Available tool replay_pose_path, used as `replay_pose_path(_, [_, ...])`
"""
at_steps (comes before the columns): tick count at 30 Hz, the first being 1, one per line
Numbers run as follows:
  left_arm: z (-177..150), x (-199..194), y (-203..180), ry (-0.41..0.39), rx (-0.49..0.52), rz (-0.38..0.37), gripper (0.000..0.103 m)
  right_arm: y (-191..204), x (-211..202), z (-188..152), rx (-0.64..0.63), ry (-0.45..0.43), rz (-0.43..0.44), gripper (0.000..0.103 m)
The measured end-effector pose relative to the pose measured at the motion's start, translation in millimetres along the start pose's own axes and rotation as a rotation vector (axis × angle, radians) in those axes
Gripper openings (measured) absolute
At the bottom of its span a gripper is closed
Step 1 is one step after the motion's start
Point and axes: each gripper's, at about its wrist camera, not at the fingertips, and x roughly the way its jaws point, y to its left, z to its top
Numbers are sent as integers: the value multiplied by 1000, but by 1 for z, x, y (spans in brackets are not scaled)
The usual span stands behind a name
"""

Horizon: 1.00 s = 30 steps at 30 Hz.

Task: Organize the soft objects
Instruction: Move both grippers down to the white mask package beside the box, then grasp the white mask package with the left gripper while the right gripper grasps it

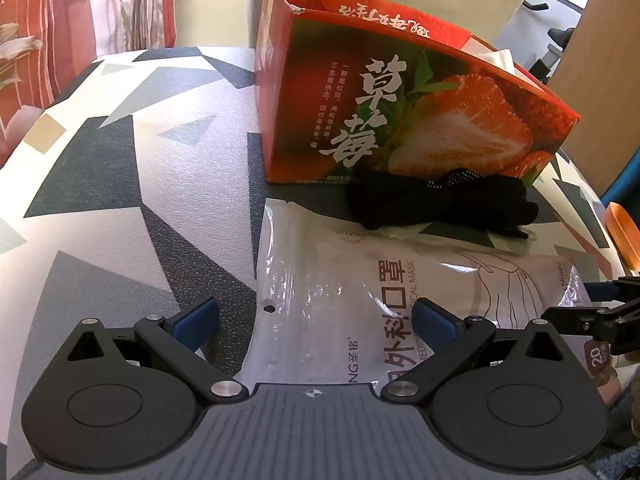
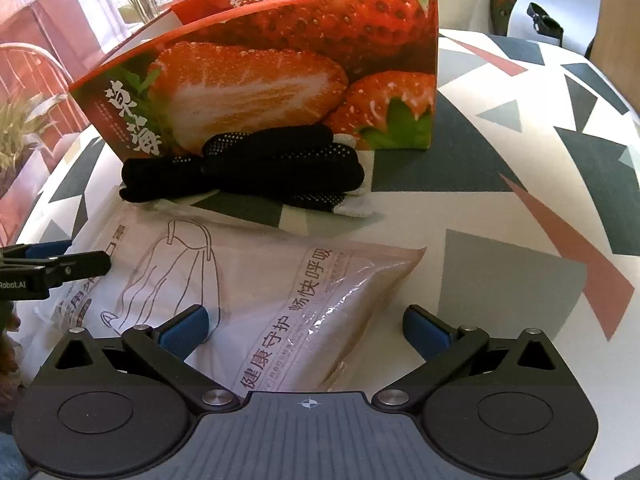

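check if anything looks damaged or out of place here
Mostly tidy. The strawberry box has a small tear on its top rim at the near corner. The black gloves lie bunched against its base, and the mask packet lies flat, slightly crumpled.

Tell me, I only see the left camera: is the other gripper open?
Observer: Yes. The right gripper is open, and the end of the pack shows between its fingers.
Operator: Are the gloves all black?
Observer: No. The gloves have white cuffs at their right end.
Operator: What's past the box on that side?
Observer: Green plants stand beyond the table, left of the box in the right view.
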Motion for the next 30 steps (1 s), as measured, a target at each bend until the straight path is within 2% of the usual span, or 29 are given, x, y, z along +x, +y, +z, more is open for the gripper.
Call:
replay_pose_path(7, [-3,-1,0,-8,10,2,103,0,0,-1,18,-17,2,103])
replay_pose_path(14, [6,1,-1,48,9,-1,103,-1,-1,-2,29,-22,3,103])
replay_pose_path(20, [7,0,-14,119,52,-134,103,2,1,-1,10,-10,-12,103])
replay_pose_path(23, [9,0,-19,144,32,-206,102,2,1,0,11,-1,-8,103])
replay_pose_path(30, [14,0,-18,174,-6,-255,102,4,2,2,-19,50,23,103])
